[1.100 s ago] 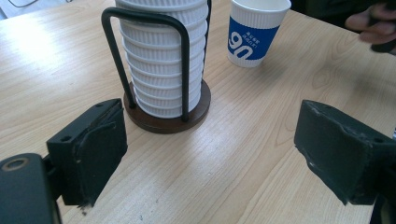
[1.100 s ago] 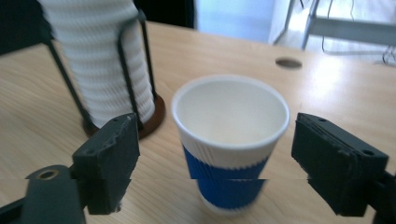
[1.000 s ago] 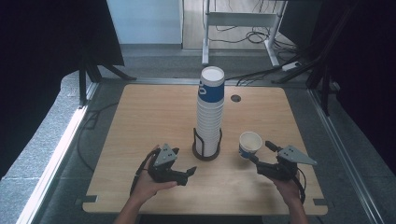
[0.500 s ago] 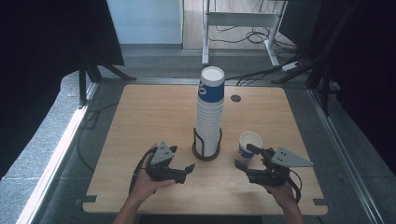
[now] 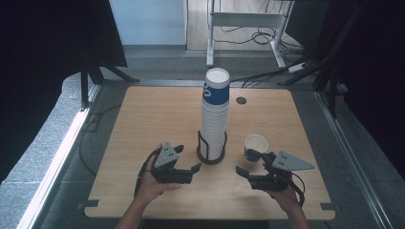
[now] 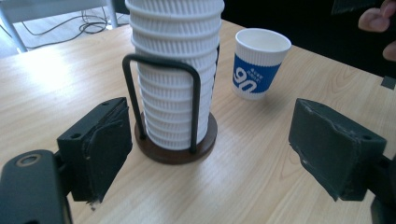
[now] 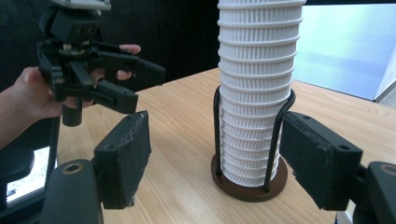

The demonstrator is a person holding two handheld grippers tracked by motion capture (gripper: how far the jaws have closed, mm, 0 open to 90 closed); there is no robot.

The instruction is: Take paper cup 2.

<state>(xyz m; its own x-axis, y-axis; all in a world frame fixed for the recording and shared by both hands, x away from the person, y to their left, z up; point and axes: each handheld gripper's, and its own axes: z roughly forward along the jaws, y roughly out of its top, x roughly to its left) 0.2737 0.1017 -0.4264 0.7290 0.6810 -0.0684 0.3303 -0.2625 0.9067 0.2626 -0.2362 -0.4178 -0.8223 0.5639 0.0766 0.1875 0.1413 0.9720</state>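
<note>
Blue-banded cup (image 6: 259,63) beside stack (image 6: 175,70)

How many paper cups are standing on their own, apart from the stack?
1: a single paper cup with a blue band stands upright on the table, right of the tall cup stack in its wire holder. Others may be hidden.

The high view looks forward and down over the whole table (image 5: 143,124). The 2 gripper views sit low and close, facing the cup stack (image 6: 175,70) from opposite sides.
</note>
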